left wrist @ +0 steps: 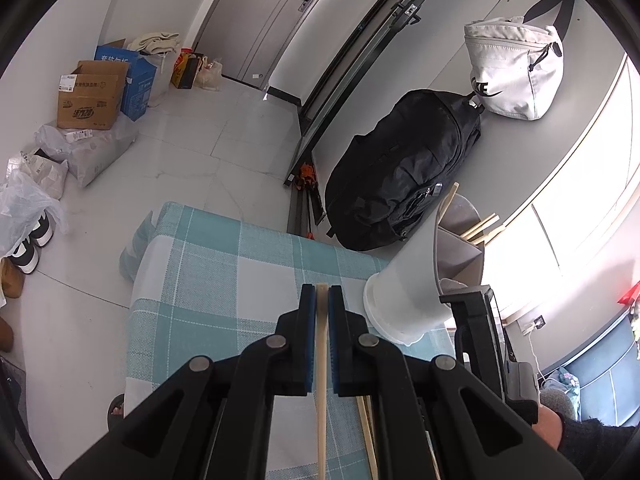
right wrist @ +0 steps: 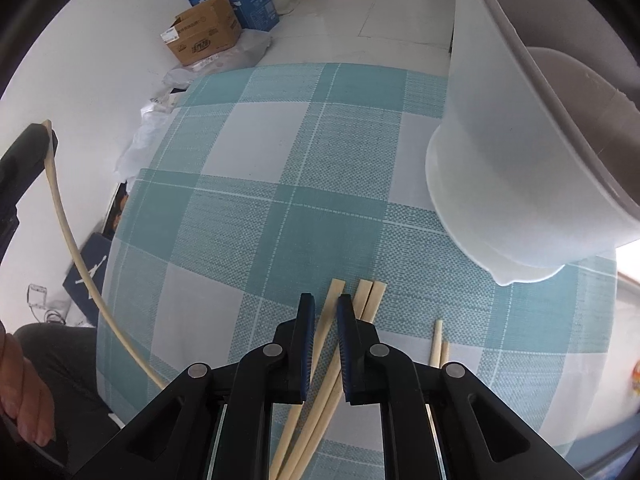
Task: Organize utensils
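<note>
Where teal-checked tablecloth (right wrist: 280,200) ends: tiled floor (left wrist: 192,144), boxes (left wrist: 90,96).

Your tablecloth (right wrist: 280,184) is a teal and pale grey-white check with thin white lines running through it. The chopsticks (right wrist: 320,364) on it are pale tan wood, and the one (left wrist: 322,360) pinched in your left gripper (left wrist: 322,294) is the same creamy tan. Both grippers are black with blue pads (right wrist: 343,336). The holder (left wrist: 404,300) is frosted white outside, grey inside. Behind it you've got a black backpack (left wrist: 404,172), a light grey bag (left wrist: 516,68) with black logo lettering, a brown box (left wrist: 90,96), a blue box (left wrist: 140,80) and a white tiled floor (left wrist: 180,152).
</note>
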Available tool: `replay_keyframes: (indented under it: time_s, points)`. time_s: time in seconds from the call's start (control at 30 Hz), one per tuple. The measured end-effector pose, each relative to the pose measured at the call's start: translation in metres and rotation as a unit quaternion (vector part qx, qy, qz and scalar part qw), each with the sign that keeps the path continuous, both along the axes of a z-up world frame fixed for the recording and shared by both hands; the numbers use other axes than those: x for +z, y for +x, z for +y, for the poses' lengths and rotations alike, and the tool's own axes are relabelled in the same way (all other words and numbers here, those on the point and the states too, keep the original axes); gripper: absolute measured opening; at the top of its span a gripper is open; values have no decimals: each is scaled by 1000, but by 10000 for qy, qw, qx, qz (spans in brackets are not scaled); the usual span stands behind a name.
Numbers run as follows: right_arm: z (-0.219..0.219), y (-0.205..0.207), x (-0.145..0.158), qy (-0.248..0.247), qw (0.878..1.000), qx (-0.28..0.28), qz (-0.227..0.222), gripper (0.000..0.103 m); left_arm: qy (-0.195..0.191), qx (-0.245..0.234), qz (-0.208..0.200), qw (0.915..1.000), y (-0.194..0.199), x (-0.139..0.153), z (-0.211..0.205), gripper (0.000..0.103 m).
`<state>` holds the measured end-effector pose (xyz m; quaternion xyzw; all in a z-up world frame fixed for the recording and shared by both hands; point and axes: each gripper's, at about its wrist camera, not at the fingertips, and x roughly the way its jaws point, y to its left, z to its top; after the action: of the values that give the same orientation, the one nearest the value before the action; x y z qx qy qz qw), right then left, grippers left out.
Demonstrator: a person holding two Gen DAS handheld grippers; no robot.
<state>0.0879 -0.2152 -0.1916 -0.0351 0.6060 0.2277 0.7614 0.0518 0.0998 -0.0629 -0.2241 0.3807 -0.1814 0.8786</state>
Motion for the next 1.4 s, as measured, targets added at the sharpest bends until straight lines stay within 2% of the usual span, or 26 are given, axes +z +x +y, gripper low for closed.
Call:
replay_keyframes:
  time_s: [0.37,0.47,0.6,0.8,0.9,1.1,1.4]
  points:
    - [26,-6,-2,-705,9966,165,-391,14,-27,3,17,10000,0,1,1,2]
    - [28,-10,-1,-616,9968,99,-505,9,-3,-14,-5,10000,0,3,0,2]
    - [18,-12,5,-243,9972,-95,-701,5,106,-86,-62,9999,-2,6,-4,2]
    - [-15,-27,46,624,9877,-443,-1363,5,401,-296,-147,9986,-7,12,-18,2]
    - [-39,-41,67,1041,9776,-651,-1708,5,500,-349,-247,9978,-12,19,-25,2]
    - [-82,-74,98,1661,9483,-1034,-2497,5,648,-522,-381,9958,-22,35,-47,2]
    - [-114,-106,113,2154,9244,-1091,-2953,5,1013,-663,-629,9906,-41,54,-80,2]
